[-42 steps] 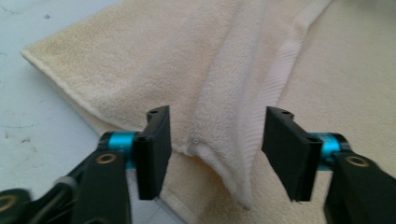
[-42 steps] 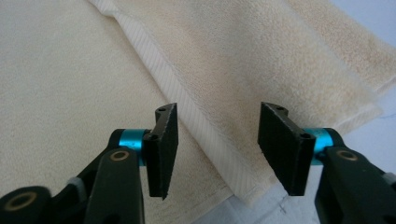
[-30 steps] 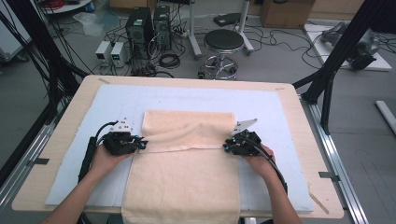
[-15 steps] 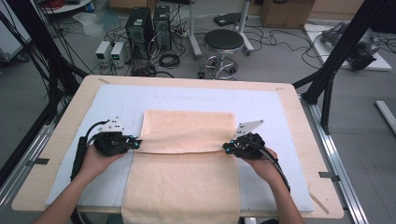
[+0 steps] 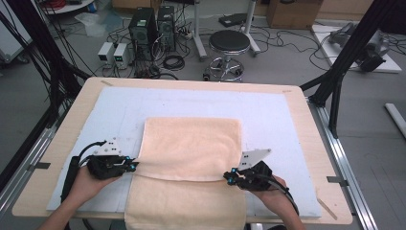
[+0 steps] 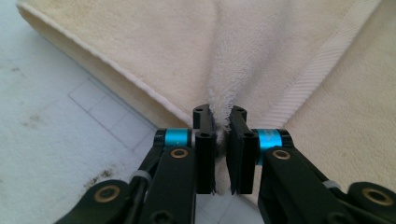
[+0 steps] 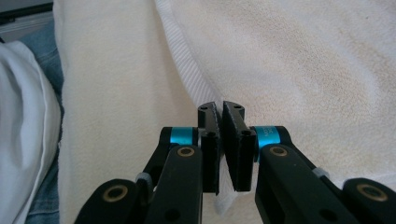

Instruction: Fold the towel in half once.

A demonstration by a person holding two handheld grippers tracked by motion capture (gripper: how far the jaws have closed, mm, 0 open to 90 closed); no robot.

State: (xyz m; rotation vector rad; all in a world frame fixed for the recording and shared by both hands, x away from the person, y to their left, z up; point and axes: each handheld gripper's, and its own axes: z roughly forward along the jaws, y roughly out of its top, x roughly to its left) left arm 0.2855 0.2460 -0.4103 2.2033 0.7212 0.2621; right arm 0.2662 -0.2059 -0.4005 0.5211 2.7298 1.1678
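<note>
I've drawn both towel (image 5: pixel 191 148) corners nearer me (fold deepening), left hand-held gripper (image 5: pixel 136 164) and right hand-held gripper (image 5: pixel 227 177) each clenched on its corner.

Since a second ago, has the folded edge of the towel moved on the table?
Yes. The folded edge has come toward the table's near edge, so the towel's upper layer covers more, pinched by the left gripper and right gripper.
</note>
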